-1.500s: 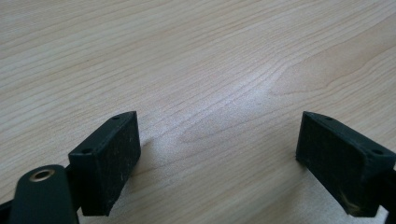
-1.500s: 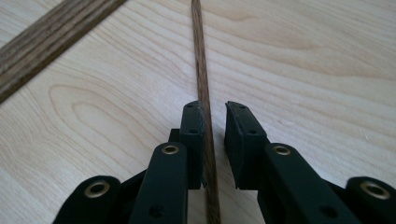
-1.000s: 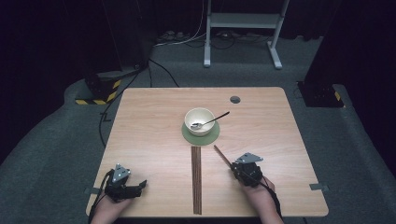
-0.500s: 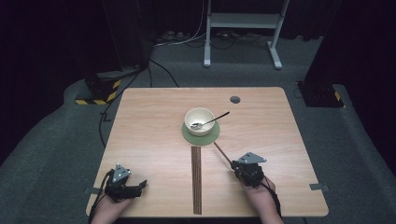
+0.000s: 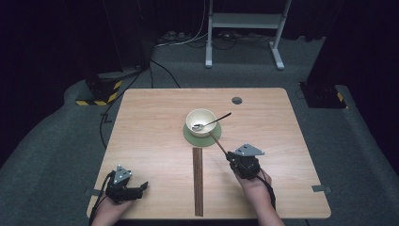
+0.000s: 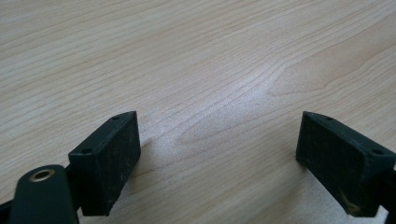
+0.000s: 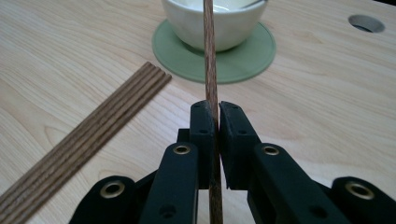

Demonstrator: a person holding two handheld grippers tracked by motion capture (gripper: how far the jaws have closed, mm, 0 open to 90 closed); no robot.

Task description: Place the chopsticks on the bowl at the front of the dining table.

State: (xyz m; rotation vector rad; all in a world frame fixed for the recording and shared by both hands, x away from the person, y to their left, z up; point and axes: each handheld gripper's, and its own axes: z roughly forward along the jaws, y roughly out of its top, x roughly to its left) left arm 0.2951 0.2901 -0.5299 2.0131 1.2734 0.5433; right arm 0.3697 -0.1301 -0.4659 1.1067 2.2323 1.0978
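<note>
The right gripper (image 5: 229,156) is clamped tight on one chopstick (image 5: 217,142), which slants up and away from its jaws toward the bowl (image 5: 201,122), its far tip over the mat's (image 5: 192,137) right edge. The left gripper (image 5: 142,187) rests at the near left of the table (image 5: 150,127), jaws wide with bare wood between them. The bowl sits on the round green mat at mid-table; a spoon (image 5: 211,123) lies in it, handle poking out over the rim to the far right. Just left of the right gripper, a row of chopsticks (image 5: 198,181) lies flat, running from near the mat to the near edge. A small hole (image 5: 236,100) marks the far right. The left half and the far side are open wood.
</note>
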